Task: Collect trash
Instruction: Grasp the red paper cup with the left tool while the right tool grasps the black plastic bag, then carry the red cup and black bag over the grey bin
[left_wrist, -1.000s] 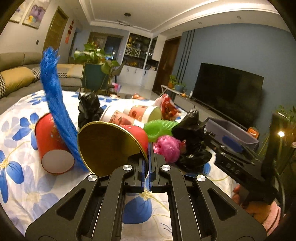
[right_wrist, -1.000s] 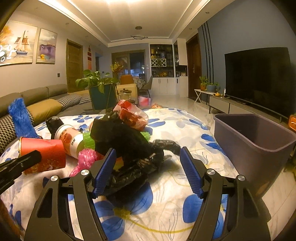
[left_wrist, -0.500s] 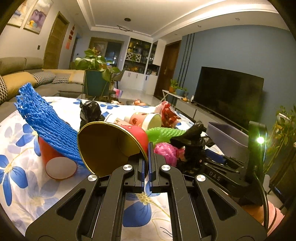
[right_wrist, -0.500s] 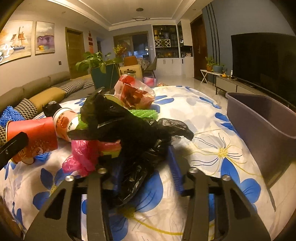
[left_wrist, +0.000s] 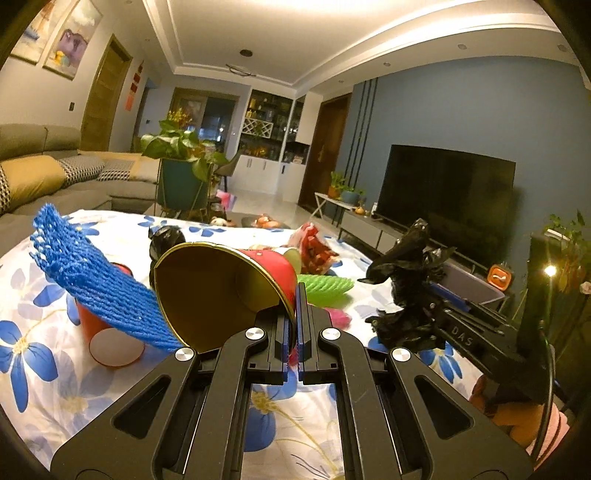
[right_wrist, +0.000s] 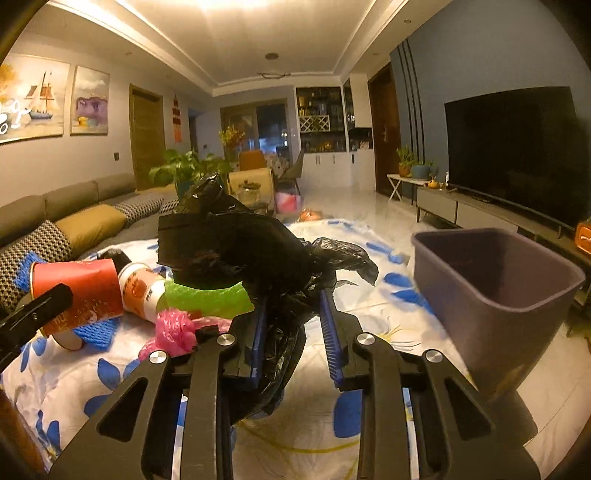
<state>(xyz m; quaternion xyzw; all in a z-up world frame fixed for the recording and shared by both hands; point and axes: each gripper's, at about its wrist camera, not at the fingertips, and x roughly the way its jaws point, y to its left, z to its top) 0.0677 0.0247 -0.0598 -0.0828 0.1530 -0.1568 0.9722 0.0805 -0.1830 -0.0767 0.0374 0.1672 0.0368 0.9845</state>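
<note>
My left gripper (left_wrist: 296, 295) is shut on the rim of a red paper cup (left_wrist: 221, 288) with a gold inside, held on its side above the table. A blue foam net (left_wrist: 96, 284) leans against that cup. My right gripper (right_wrist: 293, 314) has its jaws closing on a crumpled black plastic bag (right_wrist: 240, 243), which sits between the blue pads and hangs clear of the cloth. In the left wrist view the same black bag (left_wrist: 410, 280) rides on the right gripper at the right. The grey bin (right_wrist: 517, 295) stands to the right of the bag.
On the flowered tablecloth (right_wrist: 369, 424) lie a second red cup (left_wrist: 110, 343), a printed cup (right_wrist: 142, 291), a green foam net (right_wrist: 210, 295), a pink wad (right_wrist: 175, 328), a red wrapper (left_wrist: 314, 247) and another black bag (left_wrist: 164, 236). A sofa runs along the left.
The right jaws have drawn in from wide open onto the black bag, and the bag has lifted off the cloth. The blue net has tipped from upright to slanting beside the held cup.
</note>
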